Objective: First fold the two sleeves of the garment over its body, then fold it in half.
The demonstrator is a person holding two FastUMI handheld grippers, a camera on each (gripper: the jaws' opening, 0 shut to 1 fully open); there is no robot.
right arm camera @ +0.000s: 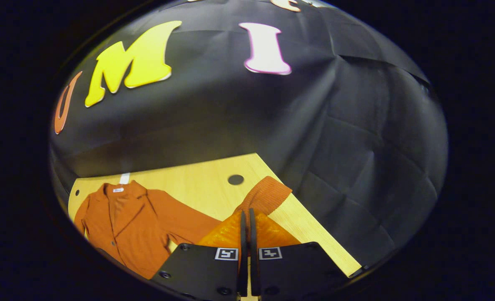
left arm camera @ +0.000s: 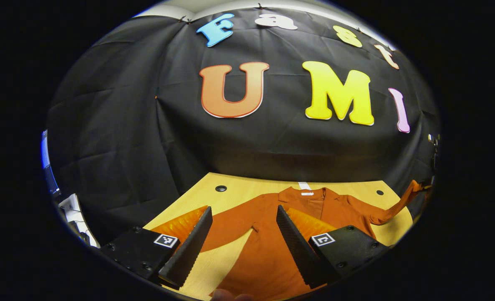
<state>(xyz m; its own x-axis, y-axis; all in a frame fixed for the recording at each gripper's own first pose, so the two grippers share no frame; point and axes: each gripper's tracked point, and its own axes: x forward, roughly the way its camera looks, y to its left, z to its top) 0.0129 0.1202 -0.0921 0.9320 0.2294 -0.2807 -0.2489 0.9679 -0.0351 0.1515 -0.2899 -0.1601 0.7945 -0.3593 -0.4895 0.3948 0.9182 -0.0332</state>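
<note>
In the left gripper view, the left gripper [left arm camera: 244, 234] is hovering with its fingers spread wide and empty over the garment [left arm camera: 268, 251], which is lying flat along the desk's [left arm camera: 197, 196] far edge.

In the right gripper view, the right gripper [right arm camera: 246, 225] is pinching the sleeve [right arm camera: 264, 196] near the desk's right edge (probably to fold it over the body).

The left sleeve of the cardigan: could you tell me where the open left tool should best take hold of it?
Probably at the cuff end of the left sleeve, which lies flat and spread outward on the table. The left tool hangs open above it; come down from above, fingers straddling the sleeve's edge.
</note>
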